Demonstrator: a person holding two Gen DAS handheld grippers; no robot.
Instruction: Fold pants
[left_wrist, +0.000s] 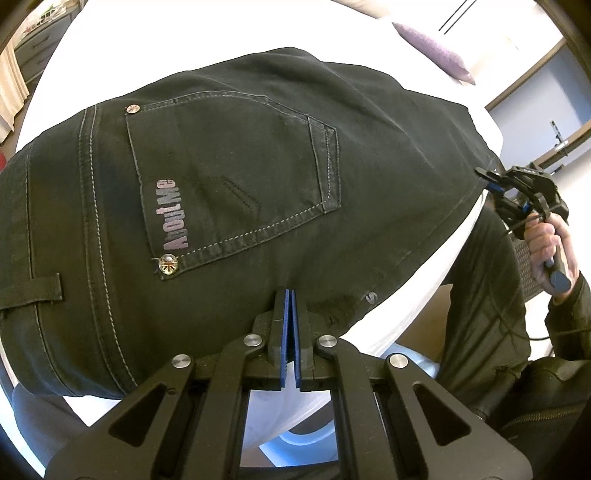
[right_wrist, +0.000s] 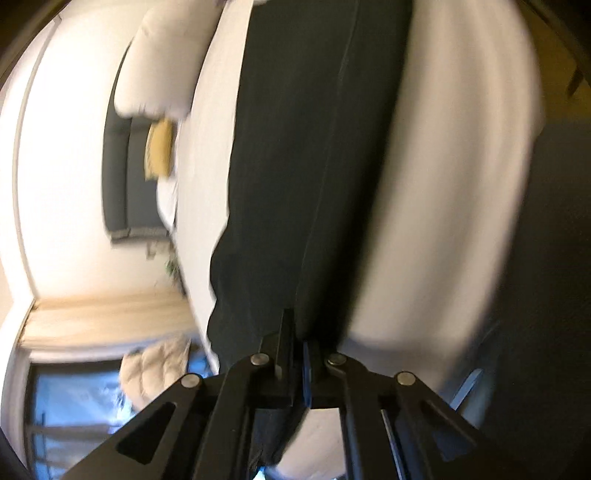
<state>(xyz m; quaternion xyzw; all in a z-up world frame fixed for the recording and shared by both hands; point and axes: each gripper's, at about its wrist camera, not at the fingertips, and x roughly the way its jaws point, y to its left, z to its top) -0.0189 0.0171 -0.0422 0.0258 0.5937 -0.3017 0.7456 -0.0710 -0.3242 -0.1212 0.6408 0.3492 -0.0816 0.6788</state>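
Note:
Dark jeans (left_wrist: 240, 166) lie spread on a white bed (left_wrist: 221, 22), back pocket with a lettered label facing up. My left gripper (left_wrist: 290, 295) is shut, its blue pads pressed together over the jeans' near edge by the crotch seam; no cloth shows between them. At the right, a hand (left_wrist: 546, 240) holds my right gripper (left_wrist: 487, 177) at the far end of the jeans' leg. In the blurred right wrist view, the right gripper (right_wrist: 297, 328) is shut on the dark cloth, and the jeans (right_wrist: 295, 166) stretch away from it along the bed (right_wrist: 443, 184).
A purple pillow (left_wrist: 436, 48) lies at the bed's far side, with a door and handle (left_wrist: 557, 136) beyond. A white pillow (right_wrist: 159, 66), a yellow cushion (right_wrist: 160, 151) and a dark headboard (right_wrist: 122, 166) show in the right wrist view. The bed's edge (left_wrist: 406, 295) drops off close by.

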